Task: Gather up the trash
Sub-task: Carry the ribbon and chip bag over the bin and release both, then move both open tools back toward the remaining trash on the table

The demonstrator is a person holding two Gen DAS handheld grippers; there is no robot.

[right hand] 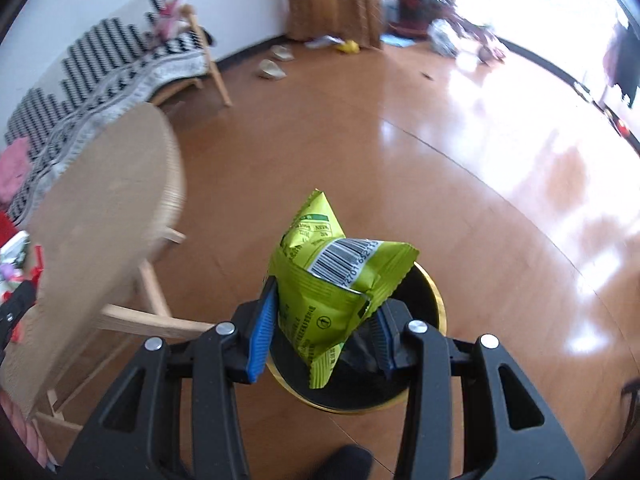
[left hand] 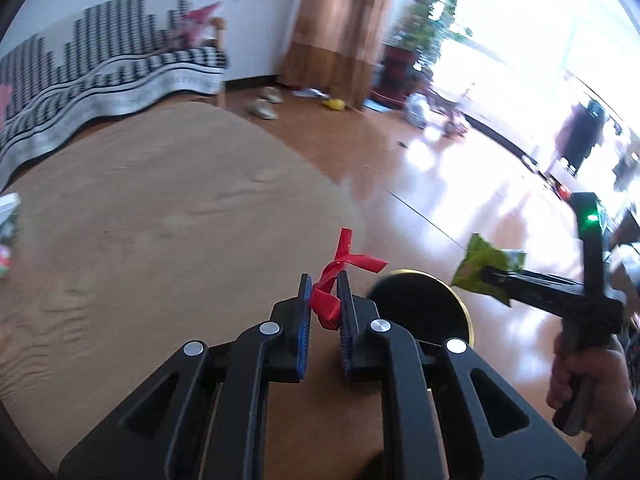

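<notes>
So the big picture: wood floor (right hand: 460,184), a round tan tabletop (left hand: 160,216) on the left, and a black bin with a gold rim (right hand: 438,308) standing on the floor just right of it. The bin mouth is the whole target here and it's not huge.

The right tongs (right hand: 320,336) are pinching a green snack wrapper (right hand: 332,292) right over the bin opening, so that one looks nearly home, I'd say. The catch is that the wrapper is puffy and sticks out well past the blue pads, with its top corner reaching beyond the far rim. If it gets let go while tilted like that, I could see it catching the gold rim and sliding onto the floor instead of dropping in.

The left tongs (left hand: 324,300) are pressed together on a thin red strip of wrapper (left hand: 340,280), and they look to be over the tabletop edge with the bin (left hand: 424,308) just to the right of the tips, not under them. Release now and my guess is it lands on the tabletop or flutters down beside the bin. It's light and ribbon-like, so it may also cling to a pad instead of falling.

Other worry: both tools heading for the same small opening. In the left wrist view the other tongs (left hand: 486,274) and the hand (left hand: 588,384) holding them are close on the right, so a bump could knock the bin or shake a piece loose.

Both views are motion-blurred too, so aim could be off.
</notes>
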